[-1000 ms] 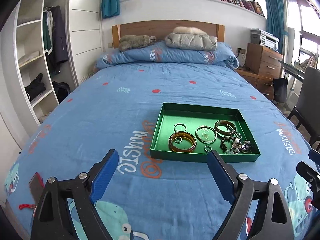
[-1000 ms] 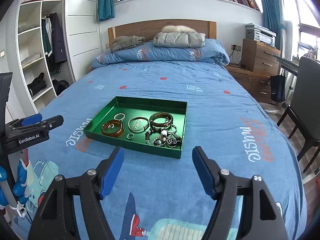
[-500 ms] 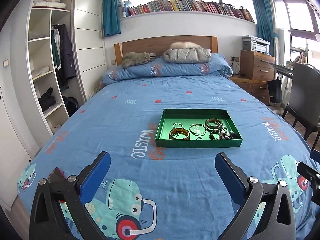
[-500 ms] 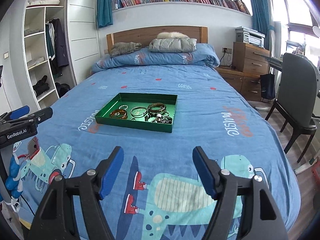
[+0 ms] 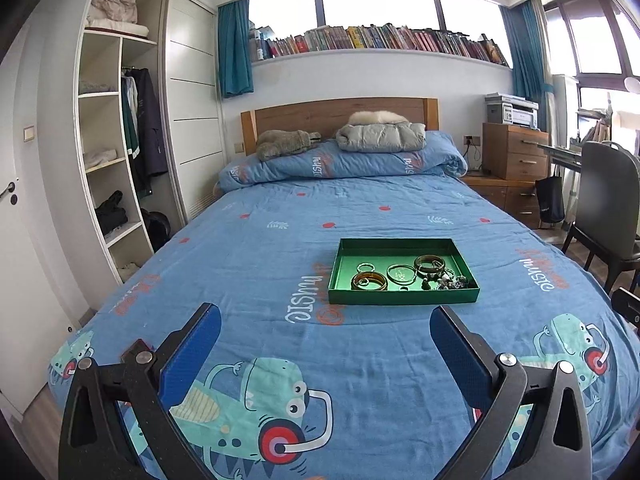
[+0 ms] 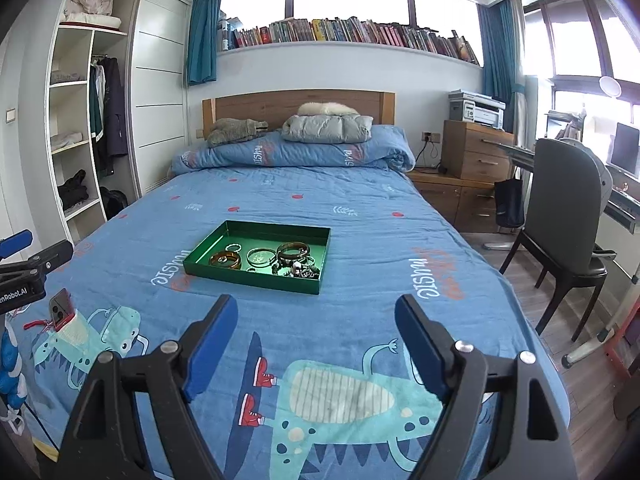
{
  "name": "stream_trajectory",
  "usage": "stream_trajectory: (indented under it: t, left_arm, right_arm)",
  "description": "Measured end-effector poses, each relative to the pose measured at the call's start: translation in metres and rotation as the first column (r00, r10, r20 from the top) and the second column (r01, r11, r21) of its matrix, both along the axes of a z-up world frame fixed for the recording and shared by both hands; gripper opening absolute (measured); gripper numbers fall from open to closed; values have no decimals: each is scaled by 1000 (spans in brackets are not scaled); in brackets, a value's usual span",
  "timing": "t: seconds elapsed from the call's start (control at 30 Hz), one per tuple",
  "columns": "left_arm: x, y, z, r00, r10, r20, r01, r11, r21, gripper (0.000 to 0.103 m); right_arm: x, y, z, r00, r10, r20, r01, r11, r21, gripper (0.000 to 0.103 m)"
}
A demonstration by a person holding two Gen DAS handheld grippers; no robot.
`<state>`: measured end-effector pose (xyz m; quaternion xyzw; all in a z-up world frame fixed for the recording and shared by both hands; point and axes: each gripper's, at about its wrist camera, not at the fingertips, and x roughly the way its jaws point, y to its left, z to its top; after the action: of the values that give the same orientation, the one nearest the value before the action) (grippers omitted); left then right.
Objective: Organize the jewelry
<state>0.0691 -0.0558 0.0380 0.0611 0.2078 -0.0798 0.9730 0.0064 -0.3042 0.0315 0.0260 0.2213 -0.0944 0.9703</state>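
**Both grippers empty, tray of jewelry well ahead on the bed**

Nearest, bottom of the left wrist view: left gripper (image 5: 326, 318), blue fingers (image 5: 192, 354) spread wide, nothing between them but bedspread. Bottom of the right wrist view: right gripper (image 6: 316, 312), jaws apart and just been opening further, also empty — only the cartoon print of the bedspread (image 6: 360, 360) shows in the gap. A red phone-like object (image 6: 61, 309) lies on the cover at the left edge of the right view; hard to tell exactly what it is.

Middle of both views: green tray (image 5: 400, 301) resting flat on the bed, well apart from both grippers. All the jewelry visible sits inside it — an amber bangle (image 5: 369, 281) at the tray's left, a thin clear ring-shaped bangle (image 5: 401, 273) in the centre, a dark bangle (image 5: 430, 263) to the right, and a tangle of beads (image 5: 446, 282) by the right front corner. A couple of small rings near them, too small to sort out.

Far: pillows, wooden headboard (image 5: 340, 114), a shelf of books under the window.

Judgement: gathering looks done, nothing loose on the cover. The bead tangle is the one untidy part left.
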Motion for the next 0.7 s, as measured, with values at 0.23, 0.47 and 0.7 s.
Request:
stream_trajectory:
  t: [0.23,0.47,0.7]
  left_arm:
    - [-10,4,2,1000,-3,8,3,1000,-12,103]
    - [-16,3,3,1000,-8,12,8,1000,-13,103]
    - [-15,1,5,1000,-19,14,19,1000,-16,103]
  right_arm:
    - [-9,0,3,1000,-6,9,6,1000,10,80]
    - [-10,-6,-1,1000,-11,-1,11,999,32,80]
    - [-9,-8,-1,1000,-16,-4,16,999,34,80]
